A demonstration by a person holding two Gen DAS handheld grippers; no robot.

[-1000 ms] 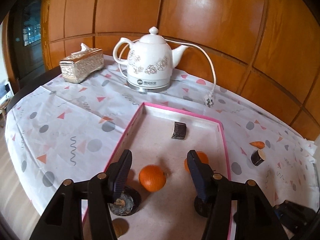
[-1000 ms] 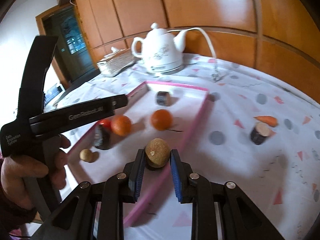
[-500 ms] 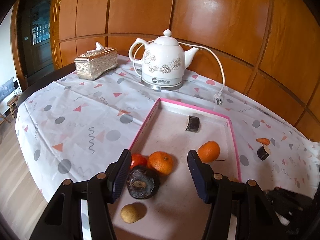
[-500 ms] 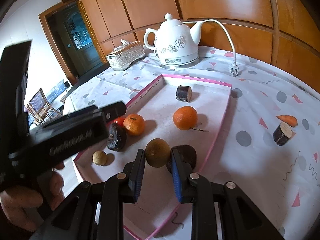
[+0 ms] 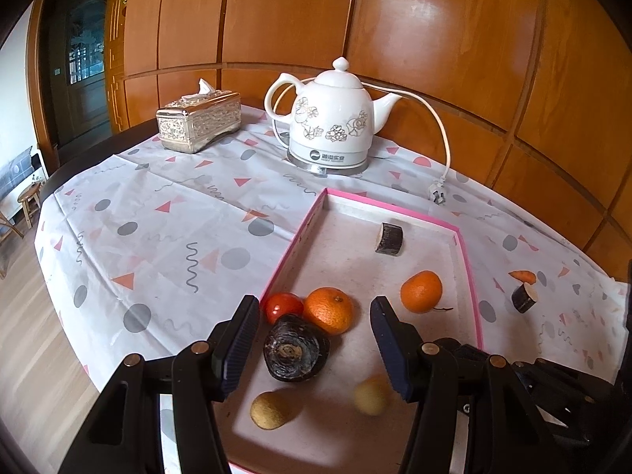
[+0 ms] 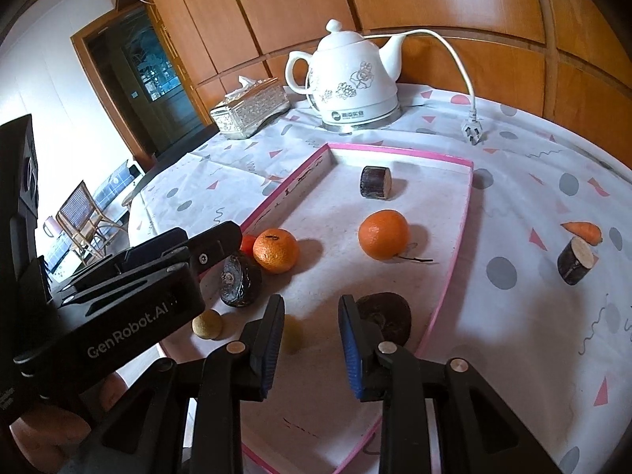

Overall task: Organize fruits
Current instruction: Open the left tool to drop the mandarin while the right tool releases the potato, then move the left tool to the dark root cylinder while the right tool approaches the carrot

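Observation:
A pink-rimmed tray (image 5: 470,260) (image 6: 462,213) holds two oranges (image 5: 330,310) (image 5: 420,291), a red tomato (image 5: 282,306), a dark round fruit (image 5: 294,349), a dark cut piece (image 5: 389,239) and a small tan fruit (image 5: 270,410). A second tan fruit (image 5: 371,397) lies blurred in the tray just below my right gripper (image 6: 312,339), which is open and empty. Another dark fruit (image 6: 387,316) sits by its right finger. My left gripper (image 5: 316,349) is open and empty above the tray's near end.
A dark cut piece (image 6: 574,260) and a carrot end (image 6: 584,231) lie on the tablecloth right of the tray. A white kettle (image 5: 331,126) with cord and plug (image 5: 438,196) and a tissue box (image 5: 199,120) stand at the back.
My right gripper has opened and let go of the tan fruit, which now lies in the tray. My left gripper has drawn back and up from the tray.

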